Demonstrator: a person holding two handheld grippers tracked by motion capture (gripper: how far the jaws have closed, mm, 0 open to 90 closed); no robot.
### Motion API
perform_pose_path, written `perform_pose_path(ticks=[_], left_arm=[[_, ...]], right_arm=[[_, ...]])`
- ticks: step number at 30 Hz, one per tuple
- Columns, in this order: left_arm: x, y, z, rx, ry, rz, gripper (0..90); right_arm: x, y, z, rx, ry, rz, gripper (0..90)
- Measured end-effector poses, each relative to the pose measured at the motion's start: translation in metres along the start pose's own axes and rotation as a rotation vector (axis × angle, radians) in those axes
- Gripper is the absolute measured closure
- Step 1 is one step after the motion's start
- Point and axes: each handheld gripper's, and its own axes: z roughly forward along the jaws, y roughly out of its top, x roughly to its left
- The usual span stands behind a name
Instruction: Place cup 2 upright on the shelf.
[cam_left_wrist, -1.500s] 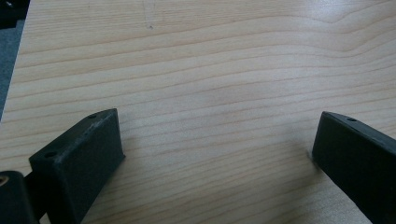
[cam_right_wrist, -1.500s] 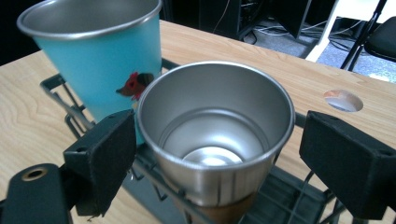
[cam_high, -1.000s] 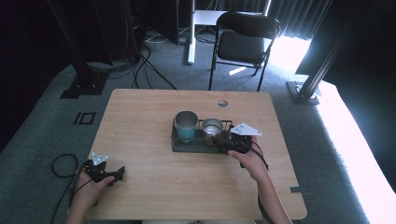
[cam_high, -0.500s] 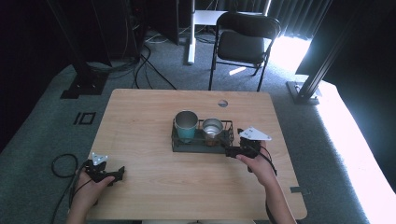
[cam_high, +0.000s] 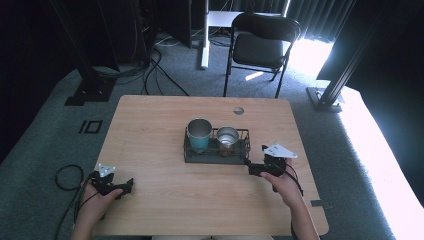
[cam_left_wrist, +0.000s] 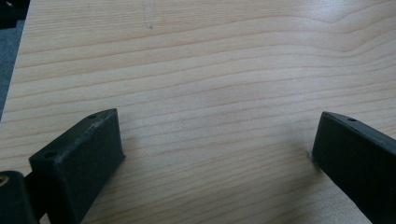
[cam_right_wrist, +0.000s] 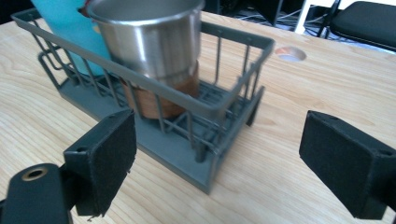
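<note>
A wooden surface carries a grey wire rack near its middle. Two cups stand upright in the rack: a teal cup with a steel rim on the left and a steel cup with a copper base just beside it. The right gripper sits close to the rack's right end, jaws spread wide, touching nothing. The left gripper rests at the near left edge, well apart, jaws also spread. Both cups appear seated, so the placing looks done; at most the rack remains to be handled.
</note>
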Motion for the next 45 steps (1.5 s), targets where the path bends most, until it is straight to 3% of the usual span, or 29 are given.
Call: perform_pose_path(ticks=[11,28,42,45], left_arm=[[0.0,0.0,0.0,-0.002,0.0,-0.002,2.4],[0.0,0.0,0.0,0.001,0.001,-0.001,2.4],[0.0,0.0,0.0,0.001,0.001,-0.001,2.4],[0.0,0.0,0.0,0.001,0.001,-0.002,2.5]], right_arm=[[-0.014,-0.023,-0.009,0.045,-0.031,-0.002,10.9],[-0.03,-0.062,-0.025,0.137,-0.06,0.053,10.9],[-0.04,-0.083,-0.041,0.196,-0.126,0.085,10.8],[-0.045,-0.088,-0.045,0.216,-0.166,0.108,10.9]])
